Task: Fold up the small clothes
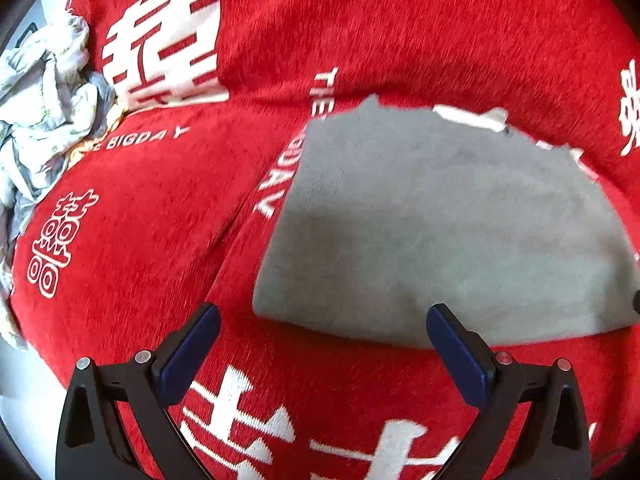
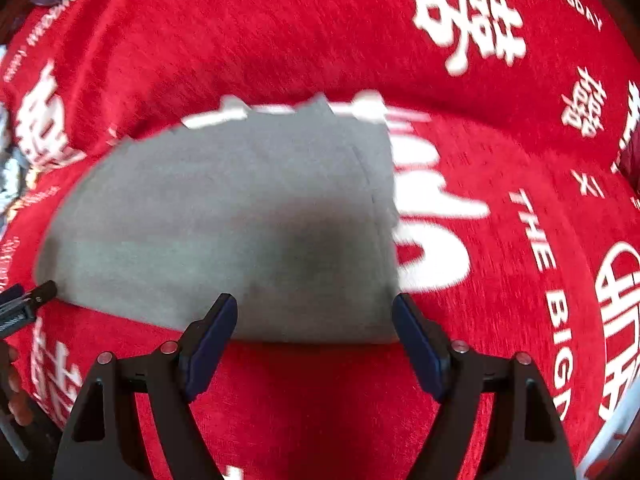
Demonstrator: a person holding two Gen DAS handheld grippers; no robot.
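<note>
Left claw [image 1: 322, 330], right claw [image 2: 314, 318]: both tilted down, spread wide, empty.

A red cover [image 1: 360, 32] with white characters and the words "THE BIGDAY" is spread over cushioned furniture, seemingly a sofa; a seam between two seat cushions can be made out in the left wrist view. Beyond its left edge a pale strip [image 1: 24, 392], perhaps floor, is seen. A pile of pale patterned fabric [image 1: 48, 108] is heaped at the far left. Soft shadows are cast on the surface by overhead light.
</note>
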